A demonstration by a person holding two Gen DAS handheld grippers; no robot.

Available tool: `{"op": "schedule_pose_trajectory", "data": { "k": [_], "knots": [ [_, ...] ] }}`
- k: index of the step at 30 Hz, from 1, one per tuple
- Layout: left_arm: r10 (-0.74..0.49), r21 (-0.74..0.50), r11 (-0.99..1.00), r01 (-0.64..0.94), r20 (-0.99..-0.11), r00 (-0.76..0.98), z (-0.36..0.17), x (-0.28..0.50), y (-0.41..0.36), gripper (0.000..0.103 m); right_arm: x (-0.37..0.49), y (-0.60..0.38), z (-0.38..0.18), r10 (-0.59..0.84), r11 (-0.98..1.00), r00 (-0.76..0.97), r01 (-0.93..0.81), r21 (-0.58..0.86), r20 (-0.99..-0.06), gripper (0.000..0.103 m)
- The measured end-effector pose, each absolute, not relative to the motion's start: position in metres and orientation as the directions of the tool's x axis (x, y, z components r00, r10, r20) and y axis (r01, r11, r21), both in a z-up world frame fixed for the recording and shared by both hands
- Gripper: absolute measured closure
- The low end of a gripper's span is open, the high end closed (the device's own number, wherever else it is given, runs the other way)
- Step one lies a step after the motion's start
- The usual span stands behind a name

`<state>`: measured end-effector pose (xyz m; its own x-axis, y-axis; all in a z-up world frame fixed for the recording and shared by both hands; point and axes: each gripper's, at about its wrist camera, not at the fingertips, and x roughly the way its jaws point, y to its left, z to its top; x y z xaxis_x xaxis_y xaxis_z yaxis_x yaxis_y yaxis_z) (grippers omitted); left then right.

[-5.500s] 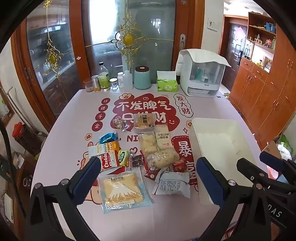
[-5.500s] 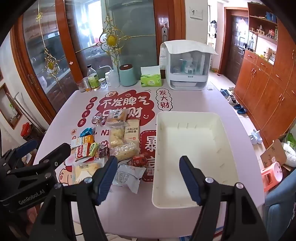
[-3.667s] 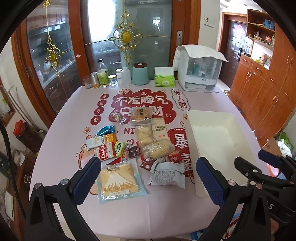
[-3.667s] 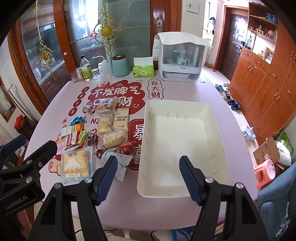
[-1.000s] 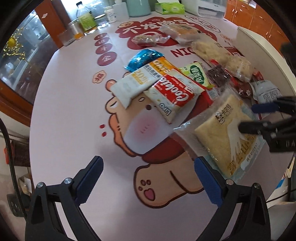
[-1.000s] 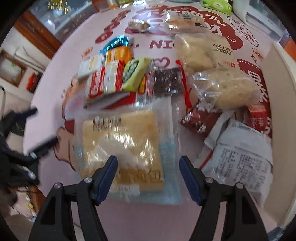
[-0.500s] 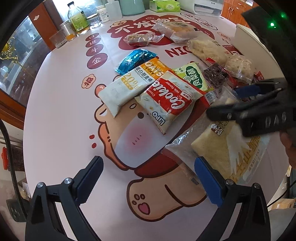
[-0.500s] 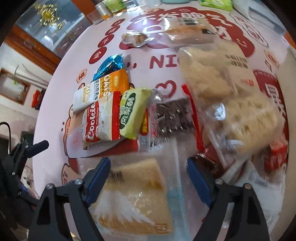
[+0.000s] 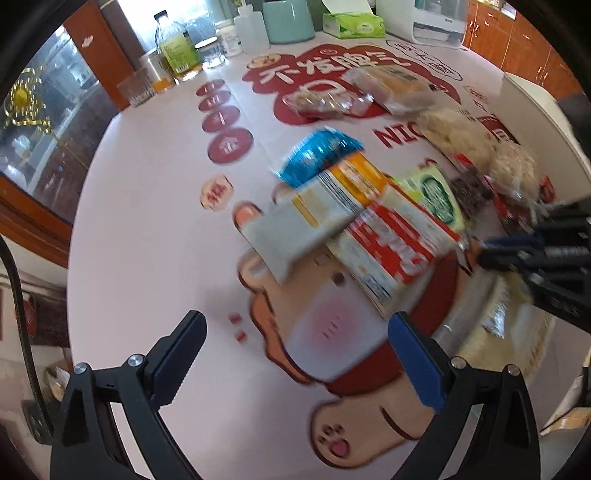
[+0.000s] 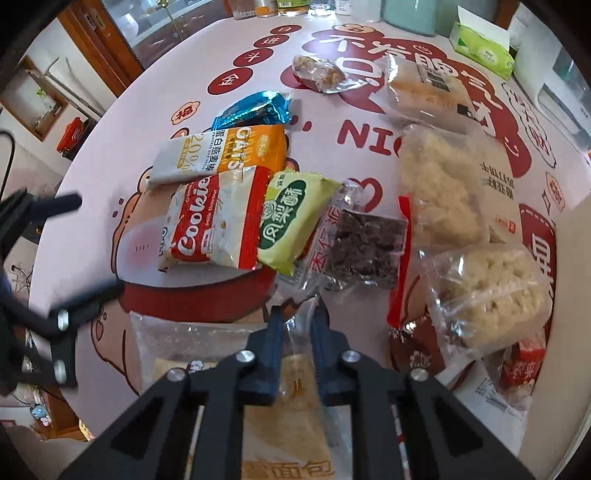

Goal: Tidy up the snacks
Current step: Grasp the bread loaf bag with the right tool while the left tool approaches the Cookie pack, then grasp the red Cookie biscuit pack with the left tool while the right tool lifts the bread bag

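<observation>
Snack packets lie in a cluster on the printed tablecloth. My right gripper (image 10: 299, 310) points steeply down and is shut on the clear top edge of the bread packet (image 10: 291, 435), which lies nearest the table's front; the wrapper crumples between the pads. In the left wrist view the same right gripper (image 9: 487, 254) pinches the bread packet (image 9: 491, 332) at the right. My left gripper (image 9: 295, 332) stands open over bare cloth, just in front of the red Cookie pack (image 9: 391, 243) and the oats pack (image 9: 325, 206), holding nothing. The white bin (image 9: 535, 99) sits at the right.
Beyond the bread lie a green pastry pack (image 10: 291, 218), a dark date bar (image 10: 365, 247), rice cakes (image 10: 491, 291) and a blue wrapper (image 10: 255, 107). Bottles and glasses (image 9: 177, 51), a teal canister (image 9: 288, 18) and a tissue box (image 10: 480, 48) line the far edge.
The right gripper's jaws went from wide open over the bread packet to shut on its wrapper edge. The left gripper slid closer to the Cookie and oats packs.
</observation>
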<state>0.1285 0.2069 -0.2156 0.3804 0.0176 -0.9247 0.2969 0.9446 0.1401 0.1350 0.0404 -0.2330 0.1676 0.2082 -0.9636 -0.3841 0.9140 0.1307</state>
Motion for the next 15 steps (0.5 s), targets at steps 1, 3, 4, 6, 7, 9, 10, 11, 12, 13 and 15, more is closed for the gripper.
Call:
{"op": "schedule_pose_trajectory", "data": {
  "k": [1,3,4,6,7,9,10,11,12,13,15],
  "knots": [
    [0.020,0.149,0.940,0.306,-0.922,0.386,-0.215,0.134,0.206,0.004,0.132,0.034,-0.228,0.229,0.915,0.166,-0.373,0.154,-0.959,0.098],
    [0.018,0.161,0.927,0.338,-0.921,0.390,-0.214,0.144,0.203,0.004,0.124,0.018,-0.218,0.262,0.915,0.172,-0.356,0.188,-0.950,0.099],
    [0.007,0.157,0.919,0.361,-0.923,0.385,-0.213,0.149,0.201,0.004,0.123,0.017,-0.215,0.271,0.916,0.178,-0.349,0.197,-0.946,0.099],
    [-0.033,0.127,0.906,0.403,-0.930,0.367,-0.212,0.157,0.196,0.004,0.121,0.010,-0.204,0.277,0.919,0.197,-0.340,0.200,-0.940,0.099],
    [-0.055,0.110,0.900,0.422,-0.932,0.359,-0.212,0.159,0.193,0.004,0.116,0.008,-0.195,0.284,0.920,0.212,-0.335,0.204,-0.935,0.099],
    [-0.085,0.090,0.885,0.457,-0.934,0.348,-0.213,0.164,0.184,0.004,0.112,0.003,-0.181,0.293,0.921,0.235,-0.328,0.208,-0.927,0.099],
    [-0.097,0.083,0.875,0.477,-0.935,0.342,-0.214,0.164,0.178,0.004,0.109,0.001,-0.173,0.295,0.922,0.247,-0.326,0.208,-0.923,0.099],
    [-0.111,0.076,0.861,0.504,-0.937,0.332,-0.215,0.164,0.171,0.004,0.106,-0.002,-0.166,0.298,0.923,0.255,-0.323,0.209,-0.920,0.099],
    [-0.120,0.075,0.846,0.527,-0.938,0.326,-0.217,0.163,0.164,0.004,0.105,-0.003,-0.161,0.300,0.924,0.263,-0.320,0.210,-0.917,0.099],
    [-0.124,0.078,0.831,0.551,-0.940,0.319,-0.221,0.164,0.157,0.004,0.103,-0.006,-0.154,0.302,0.926,0.272,-0.314,0.212,-0.914,0.099],
    [-0.127,0.073,0.812,0.580,-0.946,0.297,-0.228,0.164,0.146,0.004,0.099,-0.008,-0.146,0.302,0.928,0.282,-0.306,0.213,-0.911,0.099]
  ]
}}
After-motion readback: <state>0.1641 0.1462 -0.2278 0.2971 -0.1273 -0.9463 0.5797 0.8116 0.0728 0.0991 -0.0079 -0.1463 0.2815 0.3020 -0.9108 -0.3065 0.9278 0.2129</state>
